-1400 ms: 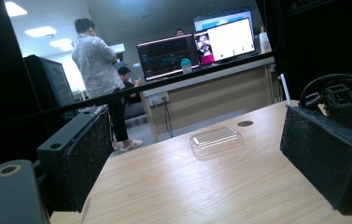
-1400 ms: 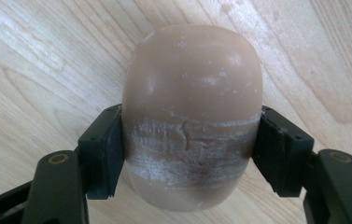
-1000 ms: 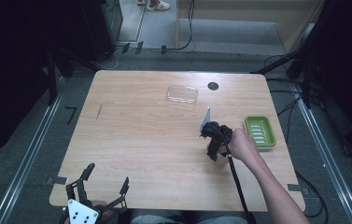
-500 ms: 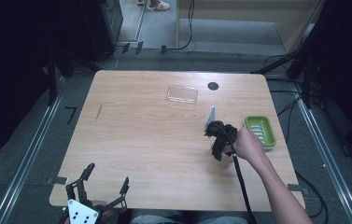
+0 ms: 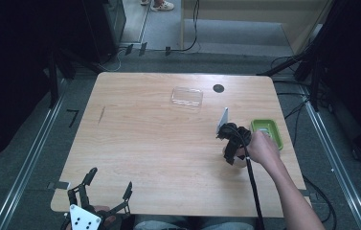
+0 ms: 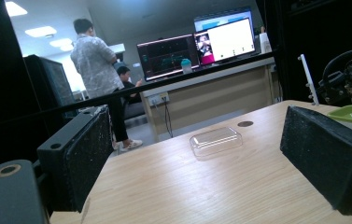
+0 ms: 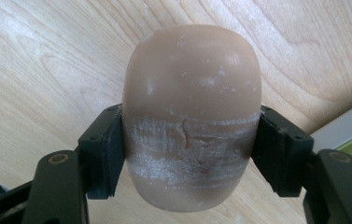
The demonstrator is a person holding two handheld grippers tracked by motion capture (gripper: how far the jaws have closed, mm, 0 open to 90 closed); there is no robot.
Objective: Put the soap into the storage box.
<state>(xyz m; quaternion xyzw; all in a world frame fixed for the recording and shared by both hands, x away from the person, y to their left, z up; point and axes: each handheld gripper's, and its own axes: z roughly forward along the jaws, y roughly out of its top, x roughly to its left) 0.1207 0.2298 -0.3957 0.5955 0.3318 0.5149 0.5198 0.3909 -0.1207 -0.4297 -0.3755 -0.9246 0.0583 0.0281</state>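
A brown, rounded bar of soap [image 7: 192,116] with a whitish scuffed band sits between the pads of my right gripper [image 7: 192,144], which is shut on it just above the wooden table [image 5: 159,143]. From the high view, that right gripper [image 5: 231,152] hangs at the table's right side, just left of a green tray [image 5: 278,135]. My left gripper [image 5: 110,178] rests at the near left edge, open, nothing between its jaws. Beyond its jaws in the left gripper view, a clear plastic lid [image 6: 215,140] lies flat.
The clear lid [image 5: 186,96] lies toward the far middle, with a small black disc [image 5: 219,88] to its right. Dark floor and rails surround the table. A person stands in the background beside monitors [image 6: 94,60].
My right gripper has drifted a little to the right, toward the green tray, with the soap still in it. The left gripper has stayed put.
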